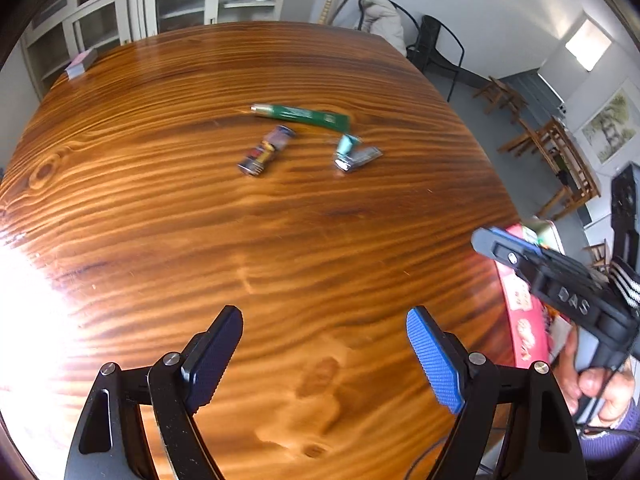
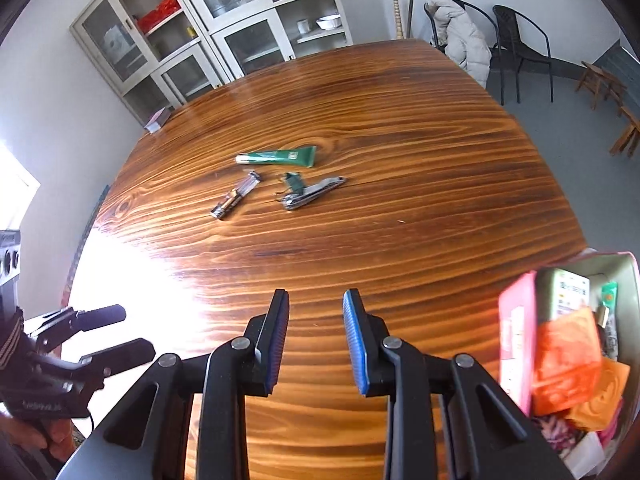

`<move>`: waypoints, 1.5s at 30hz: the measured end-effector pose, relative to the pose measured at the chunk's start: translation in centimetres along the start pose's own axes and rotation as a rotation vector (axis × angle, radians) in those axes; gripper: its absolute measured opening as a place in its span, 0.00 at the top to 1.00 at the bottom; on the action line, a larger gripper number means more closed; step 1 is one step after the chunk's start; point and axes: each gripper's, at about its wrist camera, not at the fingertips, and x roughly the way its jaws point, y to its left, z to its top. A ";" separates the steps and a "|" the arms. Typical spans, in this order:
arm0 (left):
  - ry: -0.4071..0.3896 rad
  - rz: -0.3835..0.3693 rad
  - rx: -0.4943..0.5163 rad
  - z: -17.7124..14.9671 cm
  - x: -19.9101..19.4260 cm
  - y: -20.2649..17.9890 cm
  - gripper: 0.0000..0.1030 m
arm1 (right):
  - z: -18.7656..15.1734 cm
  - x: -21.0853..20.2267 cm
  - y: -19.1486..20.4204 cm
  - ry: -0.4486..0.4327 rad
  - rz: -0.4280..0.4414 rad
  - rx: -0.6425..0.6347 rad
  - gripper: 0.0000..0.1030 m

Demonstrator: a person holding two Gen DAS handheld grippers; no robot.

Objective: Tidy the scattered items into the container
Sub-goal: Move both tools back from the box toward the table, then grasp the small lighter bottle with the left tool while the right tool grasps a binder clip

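A green tube (image 1: 304,115) (image 2: 278,157), a small clear vial (image 1: 266,151) (image 2: 237,195) and metal nail clippers with a teal tag (image 1: 356,155) (image 2: 310,191) lie together mid-table. A pink tin (image 2: 516,340) (image 1: 524,320) at the table's near right edge holds packets and orange sachets. My left gripper (image 1: 324,354) is open and empty over bare wood, well short of the items; it also shows in the right wrist view (image 2: 120,332). My right gripper (image 2: 316,340) is open and empty, just left of the tin; it also shows in the left wrist view (image 1: 486,242).
The wooden table (image 2: 360,240) has strong sun glare at its left side. A small pink-and-grey box (image 1: 82,63) (image 2: 157,119) sits at the far left corner. Cabinets (image 2: 200,32), chairs (image 2: 520,48) and stools stand beyond the table.
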 end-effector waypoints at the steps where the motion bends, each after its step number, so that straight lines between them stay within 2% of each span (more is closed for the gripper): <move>1: -0.004 0.003 0.001 0.5 0.3 0.7 0.17 | 0.0 0.2 0.4 0.001 -0.003 0.001 0.70; 7: -0.028 0.023 0.051 3.9 2.9 3.6 0.17 | -0.1 1.5 1.4 0.006 -0.046 0.033 0.70; 17: -0.001 0.057 0.139 9.4 9.0 5.7 0.17 | -0.7 3.0 0.6 0.045 -0.105 0.123 0.70; 18: 0.002 0.062 0.148 9.8 9.5 5.7 0.19 | -0.7 3.2 0.6 0.048 -0.109 0.126 0.70; 20: 0.024 0.064 0.163 10.7 10.7 6.0 0.31 | -0.6 3.5 0.5 0.053 -0.118 0.131 0.70; 26: 0.014 0.069 0.195 12.2 11.9 5.9 0.33 | 0.0 4.4 0.7 0.066 -0.123 0.129 0.70; 27: 0.007 0.074 0.201 12.2 12.0 5.8 0.36 | 0.2 4.6 0.8 0.075 -0.115 0.117 0.70; 29: -0.014 0.114 0.237 12.3 12.0 5.4 0.70 | 0.5 5.1 1.0 0.080 -0.114 0.107 0.70; 31: -0.020 0.130 0.247 12.2 11.9 5.3 0.76 | 0.8 5.6 1.3 0.085 -0.110 0.098 0.70; 37: -0.038 0.113 0.195 11.6 10.3 6.5 0.76 | 2.4 7.0 2.3 0.077 -0.084 0.065 0.70; 45: -0.056 0.075 0.119 10.9 6.8 8.3 0.76 | 6.0 9.9 3.3 0.043 -0.064 0.026 0.70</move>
